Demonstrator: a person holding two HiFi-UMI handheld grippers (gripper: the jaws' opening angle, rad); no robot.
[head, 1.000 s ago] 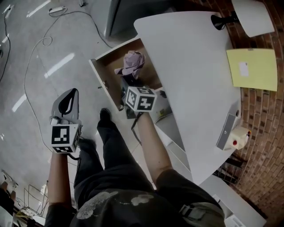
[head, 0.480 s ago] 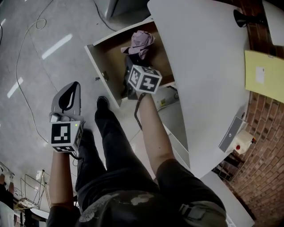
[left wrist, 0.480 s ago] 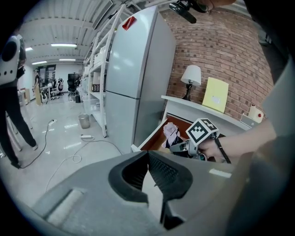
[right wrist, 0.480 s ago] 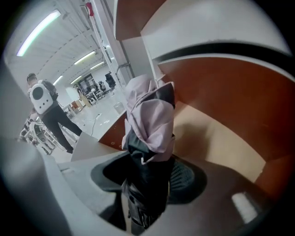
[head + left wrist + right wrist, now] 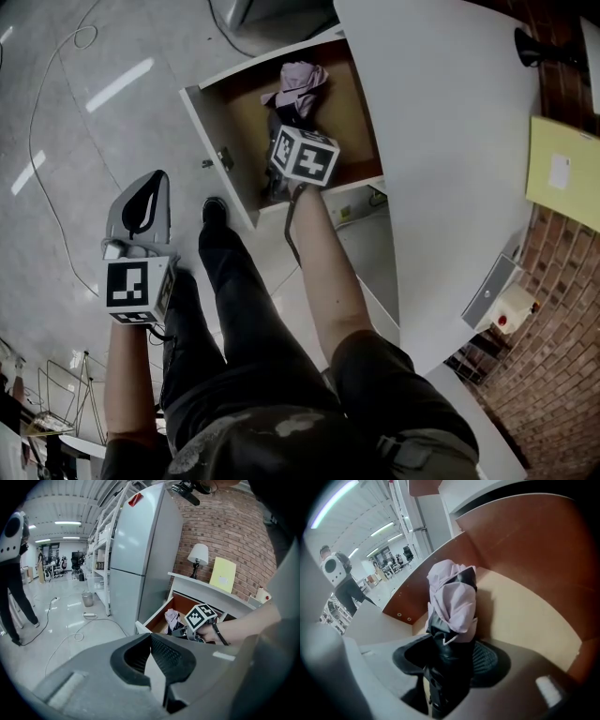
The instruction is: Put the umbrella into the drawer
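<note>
Right gripper (image 5: 449,667) sinks lower into drawer (image 5: 208,117), clamped on umbrella (image 5: 451,603); umbrella looks nearly down, release pending; left gripper (image 5: 157,660) closed, empty

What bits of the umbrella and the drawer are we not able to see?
- The umbrella handle end: in the head view it is under the cube of the right gripper; in the right gripper view it runs out of sight between the jaws closed on it.
- Whether the umbrella rests on the floor of the drawer: its own cloth hides the contact.
- The drawer's back end: in the head view it is under the desk top.
</note>
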